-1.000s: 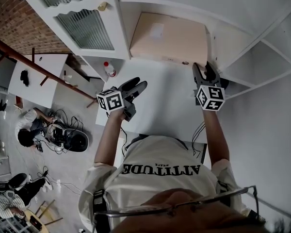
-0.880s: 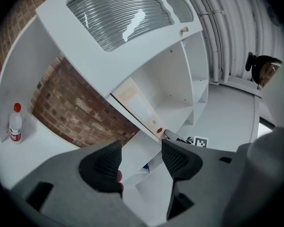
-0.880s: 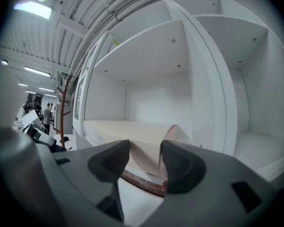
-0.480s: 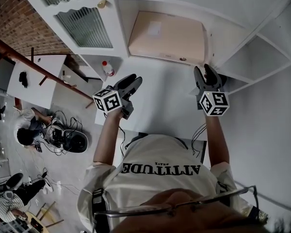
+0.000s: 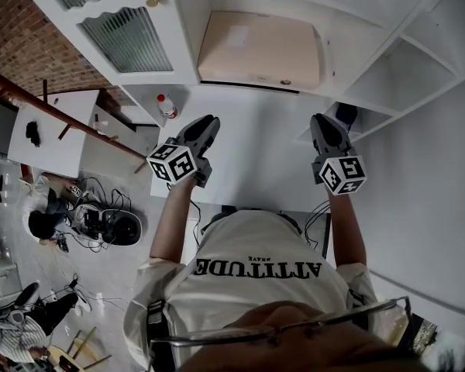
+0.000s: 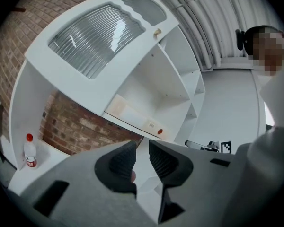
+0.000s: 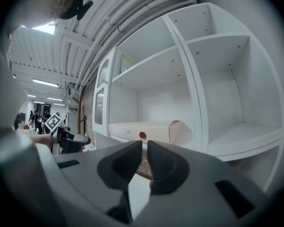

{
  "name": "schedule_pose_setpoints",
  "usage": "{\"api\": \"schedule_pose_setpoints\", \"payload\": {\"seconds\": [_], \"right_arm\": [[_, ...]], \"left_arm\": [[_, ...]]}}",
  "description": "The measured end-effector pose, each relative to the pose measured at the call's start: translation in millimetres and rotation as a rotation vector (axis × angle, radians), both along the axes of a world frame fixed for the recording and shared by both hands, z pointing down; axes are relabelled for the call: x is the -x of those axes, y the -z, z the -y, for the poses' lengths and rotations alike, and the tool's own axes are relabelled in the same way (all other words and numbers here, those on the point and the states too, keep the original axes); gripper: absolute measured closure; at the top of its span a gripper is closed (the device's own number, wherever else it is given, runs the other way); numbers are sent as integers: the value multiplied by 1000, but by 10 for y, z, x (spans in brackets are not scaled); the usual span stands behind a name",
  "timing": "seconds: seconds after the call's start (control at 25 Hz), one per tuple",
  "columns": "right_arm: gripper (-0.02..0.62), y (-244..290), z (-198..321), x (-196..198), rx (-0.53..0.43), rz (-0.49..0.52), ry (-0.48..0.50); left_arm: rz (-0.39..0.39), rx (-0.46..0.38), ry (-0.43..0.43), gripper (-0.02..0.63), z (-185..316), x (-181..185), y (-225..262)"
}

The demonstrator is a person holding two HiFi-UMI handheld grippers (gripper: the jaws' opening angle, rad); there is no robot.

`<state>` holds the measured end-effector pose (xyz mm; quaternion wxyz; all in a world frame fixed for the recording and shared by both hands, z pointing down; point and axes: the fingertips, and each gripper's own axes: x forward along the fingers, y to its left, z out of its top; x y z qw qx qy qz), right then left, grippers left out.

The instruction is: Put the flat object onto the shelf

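The flat tan cardboard box (image 5: 260, 49) lies on the shelf (image 5: 252, 86) inside the white cabinet, also seen as the box (image 6: 132, 115) and the box (image 7: 142, 129). My left gripper (image 5: 204, 124) hovers over the white counter, back from the box. Its jaws have just been closing and a slim gap stays between them, with nothing inside (image 6: 143, 148). My right gripper (image 5: 325, 122) is also drawn back from the box. Its jaws have just been closing too, and they stand almost together on nothing (image 7: 144, 148).
A white counter (image 5: 256, 157) runs below the shelf. A small red-capped bottle (image 5: 165, 105) stands at its left end. A ribbed glass cabinet door (image 5: 128, 37) hangs open on the left. Open side compartments (image 5: 403, 76) lie on the right. People sit on the floor (image 5: 43, 223) far left.
The right gripper has let go of the box, pulled back from the shelf and closed. The left gripper's jaws have closed most of the way and it has rolled slightly.
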<state>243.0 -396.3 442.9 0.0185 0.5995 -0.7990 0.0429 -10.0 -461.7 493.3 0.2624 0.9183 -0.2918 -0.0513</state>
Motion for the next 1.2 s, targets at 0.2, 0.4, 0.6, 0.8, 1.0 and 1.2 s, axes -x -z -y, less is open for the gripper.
{"api": "schedule_pose_setpoints", "payload": {"seconds": [0.2, 0.4, 0.6, 0.8, 1.0, 1.2], "right_arm": [[561, -105, -171, 84, 8, 28, 5], [566, -234, -316, 256, 25, 34, 26], [565, -405, -462, 304, 63, 39, -28], [565, -530, -633, 313, 96, 21, -56], [565, -521, -801, 253, 98, 18, -73], [565, -441, -963, 223, 68, -2, -61]], "left_arm": [[69, -47, 41, 551, -49, 134, -58], [90, -40, 18, 583, -155, 233, -196], [124, -52, -3, 583, -237, 304, -360], [92, -52, -13, 583, -292, 336, -449], [93, -55, -14, 583, -413, 333, -457], [101, -72, -7, 583, -606, 299, -384]]}}
